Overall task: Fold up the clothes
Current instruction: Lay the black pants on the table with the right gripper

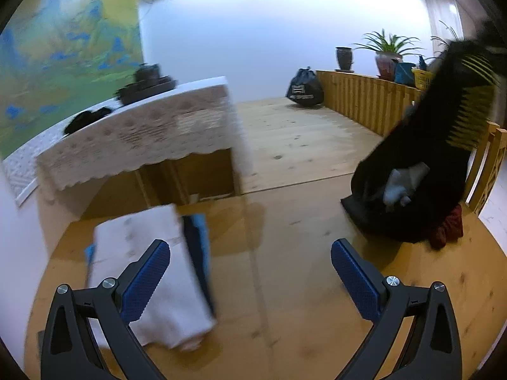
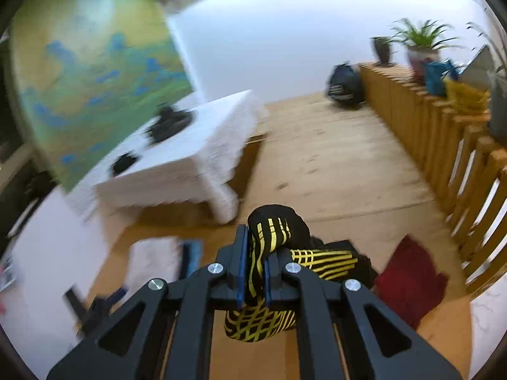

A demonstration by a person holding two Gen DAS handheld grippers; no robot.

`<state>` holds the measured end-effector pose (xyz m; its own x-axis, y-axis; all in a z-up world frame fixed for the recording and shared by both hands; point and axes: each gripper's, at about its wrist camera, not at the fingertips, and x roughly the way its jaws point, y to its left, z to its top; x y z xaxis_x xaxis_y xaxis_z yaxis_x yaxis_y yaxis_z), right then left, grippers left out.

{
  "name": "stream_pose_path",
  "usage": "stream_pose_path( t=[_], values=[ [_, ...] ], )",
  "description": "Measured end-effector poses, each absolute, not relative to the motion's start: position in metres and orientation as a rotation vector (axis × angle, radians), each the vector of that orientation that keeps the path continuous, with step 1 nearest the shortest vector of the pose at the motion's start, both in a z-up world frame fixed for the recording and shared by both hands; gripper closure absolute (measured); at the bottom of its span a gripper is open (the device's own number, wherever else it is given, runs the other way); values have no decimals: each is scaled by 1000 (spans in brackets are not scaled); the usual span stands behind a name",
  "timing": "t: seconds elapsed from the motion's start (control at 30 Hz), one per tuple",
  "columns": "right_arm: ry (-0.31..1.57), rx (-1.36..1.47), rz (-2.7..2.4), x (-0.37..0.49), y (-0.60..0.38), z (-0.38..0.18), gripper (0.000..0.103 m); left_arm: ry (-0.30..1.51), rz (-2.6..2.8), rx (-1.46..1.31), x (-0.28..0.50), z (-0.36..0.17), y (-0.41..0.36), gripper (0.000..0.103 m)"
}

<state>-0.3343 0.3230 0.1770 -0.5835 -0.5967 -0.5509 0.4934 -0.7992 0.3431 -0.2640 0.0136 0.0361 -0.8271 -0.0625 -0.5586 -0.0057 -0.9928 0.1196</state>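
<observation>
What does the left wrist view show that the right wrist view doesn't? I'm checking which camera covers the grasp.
Left wrist only: the left gripper, jaws open and empty, and the black garment hanging full length. Right wrist only: the right gripper, jaws shut on that garment's yellow-striped cloth. Both: the folded white cloth, the red garment, the wooden floor.

The left gripper (image 1: 250,262) hangs with its blue-padded jaws spread wide — nothing between them. The right gripper (image 2: 253,266) is clamped tight on a black-and-yellow garment (image 2: 279,237).
</observation>
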Motion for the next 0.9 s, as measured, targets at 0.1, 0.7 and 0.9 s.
stream_pose_path(
  t=[0.1,0.7,0.9],
  values=[
    [-176,941,-2295,-280,335,143,95,-196,-2929,887,-231,39,-14,0],
    [204,1507,-2624,-184,431,-58,48,-632,-2928,1303,-207,-75,74,0],
    [-5,1445,-2577,-174,445,-58,48,-624,-2889,1412,-236,-103,84,1]
  ],
)
